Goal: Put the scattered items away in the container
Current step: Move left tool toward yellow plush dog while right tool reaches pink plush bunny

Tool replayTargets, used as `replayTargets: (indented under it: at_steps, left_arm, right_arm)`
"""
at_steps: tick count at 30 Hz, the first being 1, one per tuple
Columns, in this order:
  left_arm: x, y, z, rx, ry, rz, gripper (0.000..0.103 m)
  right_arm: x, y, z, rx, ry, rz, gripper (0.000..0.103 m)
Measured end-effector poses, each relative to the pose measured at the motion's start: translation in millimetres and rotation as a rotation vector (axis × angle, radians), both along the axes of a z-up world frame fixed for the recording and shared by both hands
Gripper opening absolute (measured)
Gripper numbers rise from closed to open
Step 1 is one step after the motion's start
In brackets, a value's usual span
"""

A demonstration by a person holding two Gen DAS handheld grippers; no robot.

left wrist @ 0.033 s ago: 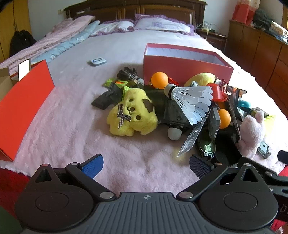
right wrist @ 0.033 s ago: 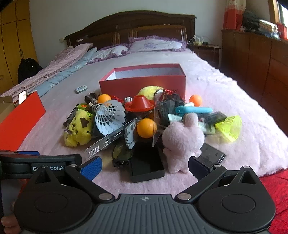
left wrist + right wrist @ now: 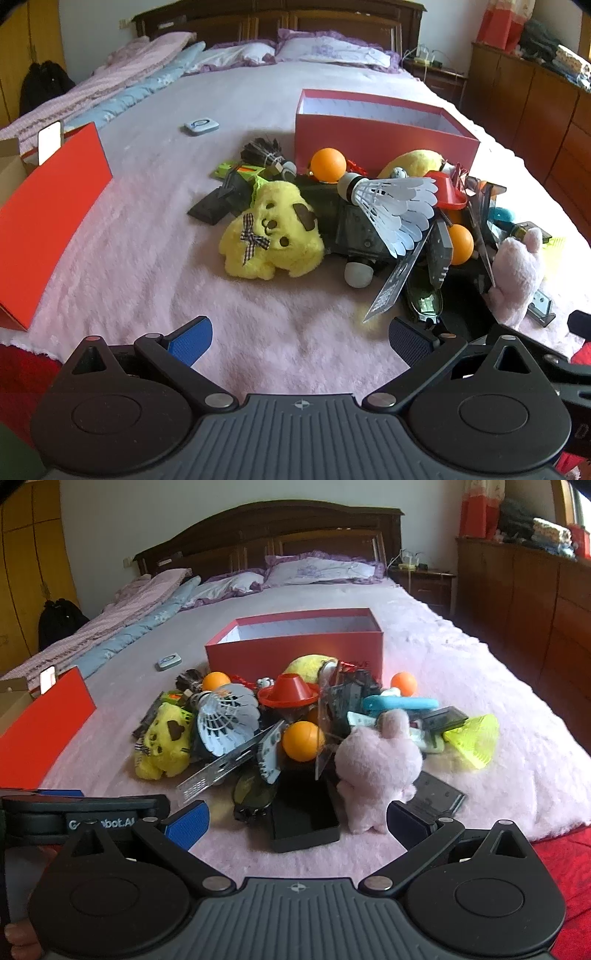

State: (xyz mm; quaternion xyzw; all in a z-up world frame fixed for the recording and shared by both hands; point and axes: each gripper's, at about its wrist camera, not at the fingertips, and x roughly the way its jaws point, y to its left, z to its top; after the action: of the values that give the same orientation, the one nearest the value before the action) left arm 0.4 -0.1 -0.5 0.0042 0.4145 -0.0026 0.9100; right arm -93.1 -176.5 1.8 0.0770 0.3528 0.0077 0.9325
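1. The left claw (image 3: 300, 338) hangs over the near edge of the bed (image 3: 258, 96), tilted down, its blue-padded fingers (image 3: 190, 339) spread wide with nothing but pink blanket between them.
2. The right claw (image 3: 297, 818) is likewise spread wide and grips nothing; the pink plush rabbit (image 3: 376, 764) stands just ahead of its right finger, and an empty black tray (image 3: 306, 812) lies between the fingers' line and the pile.
3. The container, a red box (image 3: 384, 136) with a pale lining, sits open and empty on the bed just behind the heap of scattered items, its front wall touching or nearly touching them.
4. Nearest the left claw lies a yellow plush dog (image 3: 275, 232) with a checked bow, at the left edge of the pile.
5. A white shuttlecock (image 3: 395, 206) rests on top of dark gadgets beside the dog, with a clear ruler (image 3: 399, 277) leaning down from it toward the blanket.
6. Three orange ping-pong balls show in the right view: one at the pile's centre (image 3: 303, 740), one at the back left (image 3: 216, 681), one at the back right (image 3: 403, 683).
7. A red plastic cone (image 3: 289, 694) sits high in the heap, in front of a yellow ball-like object (image 3: 308, 664), possibly another plush.
8. A neon-yellow shuttlecock (image 3: 474, 740) lies at the far right of the pile, near a blue handle-shaped item (image 3: 400, 704).
9. A red lid (image 3: 48, 218) stands propped at the left edge of the bed, well apart from the pile.
10. A small white-and-blue device (image 3: 201, 126) lies alone on the blanket left of the box.
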Motion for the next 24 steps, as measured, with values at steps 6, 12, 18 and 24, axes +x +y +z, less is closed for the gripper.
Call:
replayTargets:
  at_steps: [6,12,18,24]
  left_arm:
    - [-1,1,0,-0.002,0.001,-0.015,0.103]
    - [2,0,0,0.009,0.013,-0.020,0.103]
    - [5,3,-3,0.006,0.022,-0.006,0.103]
    - [6,4,-5,-0.004,0.032,0.008,0.103]
  right_arm:
    - [-5,3,3,-0.032,-0.047,-0.005,0.103]
    - [-1,-1,-3,0.027,-0.003,0.008,0.103]
    - [2,0,-6,0.042,0.032,0.022,0.103]
    - [2,2,-10,0.062,0.049,0.045,0.103]
